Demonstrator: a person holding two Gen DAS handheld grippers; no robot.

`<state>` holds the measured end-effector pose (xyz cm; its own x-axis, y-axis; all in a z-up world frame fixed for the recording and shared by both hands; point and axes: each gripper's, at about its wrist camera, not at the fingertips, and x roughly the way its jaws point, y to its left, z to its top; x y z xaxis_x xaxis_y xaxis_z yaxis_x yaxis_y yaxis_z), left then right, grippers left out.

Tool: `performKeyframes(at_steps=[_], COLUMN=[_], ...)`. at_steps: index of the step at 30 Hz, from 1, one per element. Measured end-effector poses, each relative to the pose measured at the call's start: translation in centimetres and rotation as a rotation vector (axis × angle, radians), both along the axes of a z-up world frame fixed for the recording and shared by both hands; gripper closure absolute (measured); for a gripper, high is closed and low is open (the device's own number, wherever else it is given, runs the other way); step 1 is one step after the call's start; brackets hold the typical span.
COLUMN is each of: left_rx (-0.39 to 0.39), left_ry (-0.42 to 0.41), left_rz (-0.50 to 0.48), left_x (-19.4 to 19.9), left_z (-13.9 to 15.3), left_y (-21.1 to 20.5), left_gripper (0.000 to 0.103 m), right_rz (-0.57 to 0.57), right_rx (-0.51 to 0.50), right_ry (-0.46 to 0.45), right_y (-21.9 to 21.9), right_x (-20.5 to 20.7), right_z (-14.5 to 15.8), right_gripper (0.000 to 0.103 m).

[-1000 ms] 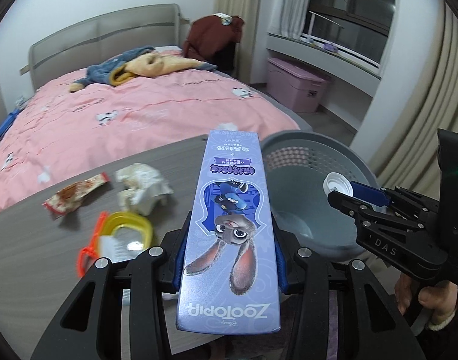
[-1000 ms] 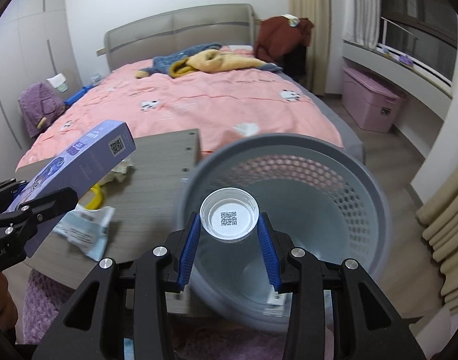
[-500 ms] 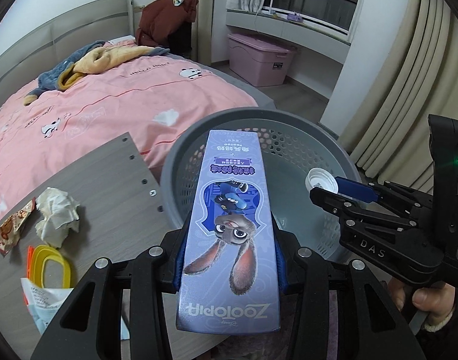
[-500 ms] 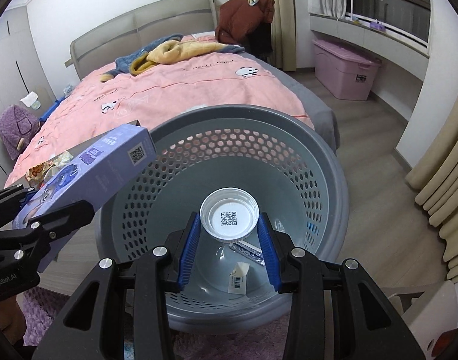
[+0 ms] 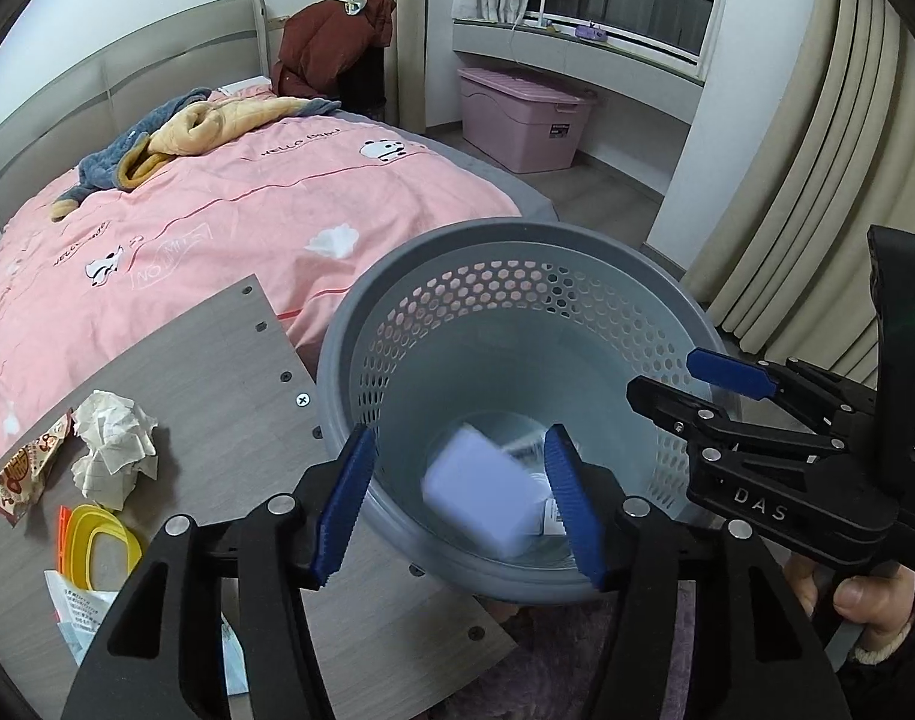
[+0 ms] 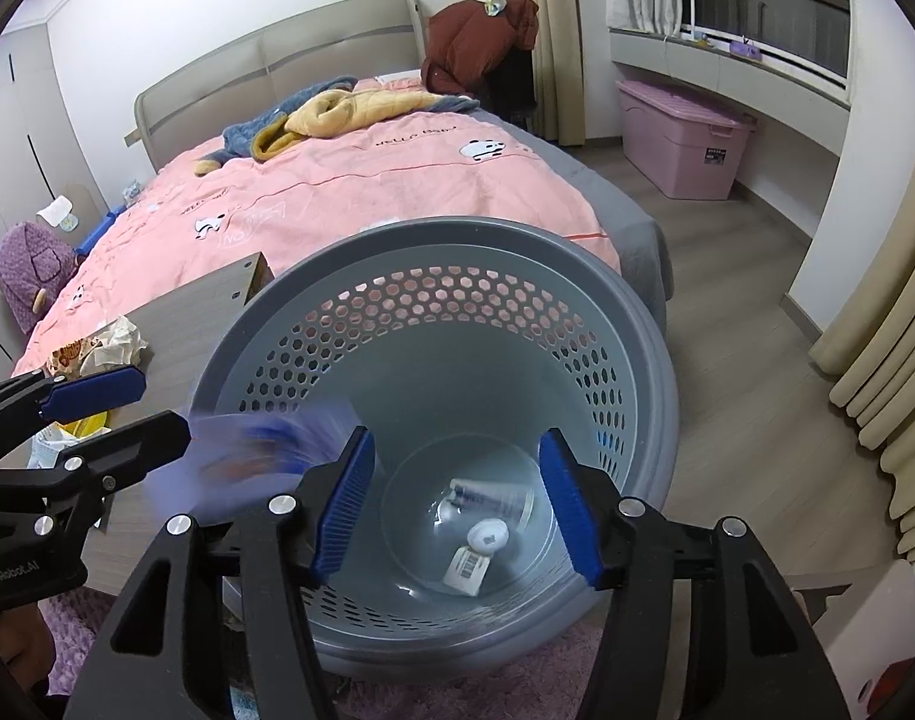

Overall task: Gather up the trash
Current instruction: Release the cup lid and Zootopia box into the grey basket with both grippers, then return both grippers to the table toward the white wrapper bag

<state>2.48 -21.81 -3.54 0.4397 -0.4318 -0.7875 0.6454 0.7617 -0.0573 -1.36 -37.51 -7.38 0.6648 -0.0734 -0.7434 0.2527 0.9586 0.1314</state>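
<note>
A grey perforated basket (image 5: pixel 577 252) (image 6: pixel 643 324) stands beside the wooden table. My left gripper (image 5: pixel 460 498) is open over it; the purple Zootopia box (image 5: pixel 481 495) is blurred, falling into the basket, and shows as a purple smear in the right wrist view (image 6: pixel 259 456). My right gripper (image 6: pixel 454 501) is open above the basket; it shows in the left wrist view (image 5: pixel 685 375). The white cap (image 6: pixel 487 535) lies on the basket floor with a tube (image 6: pixel 493 495) and a label (image 6: pixel 468 567).
On the wooden table (image 5: pixel 217 372) lie a crumpled tissue (image 5: pixel 115 447), a snack wrapper (image 5: pixel 28 471), a yellow ring (image 5: pixel 103 540) and a paper packet (image 5: pixel 79 606). A pink bed (image 5: pixel 217 192) lies behind, a pink storage box (image 5: pixel 523 120) by the window, curtains at right.
Both grippers opened over the basket. The purple box left my left gripper and is dropping in. The white cap left my right gripper and now lies on the basket floor.
</note>
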Motion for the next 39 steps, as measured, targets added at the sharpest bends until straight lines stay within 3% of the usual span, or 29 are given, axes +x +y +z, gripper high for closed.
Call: performKeyframes(at_steps=[18, 25, 39], left_rx=[-0.025, -0.034, -0.063], left_ry=[-0.006, -0.021, -0.069], left_rz=[0.042, 0.063, 0.202], left_x=[-0.4, -0.9, -1.4], left_z=[0.8, 1.3, 2.5], left_y=[1.2, 2.1, 8.3], left_gripper=[0.043, 0.041, 0.037], right_rz=[-0.011, -0.013, 0.101], right_rx=[-0.005, 0.000, 0.011], right_ry=[-0.018, -0.037, -0.082], right_y=[0.6, 1.0, 5.9], right_x=[-0.9, -1.4, -1.2], right_z=[0.5, 1.0, 1.9], right_gripper=[0.041, 0.034, 0.025])
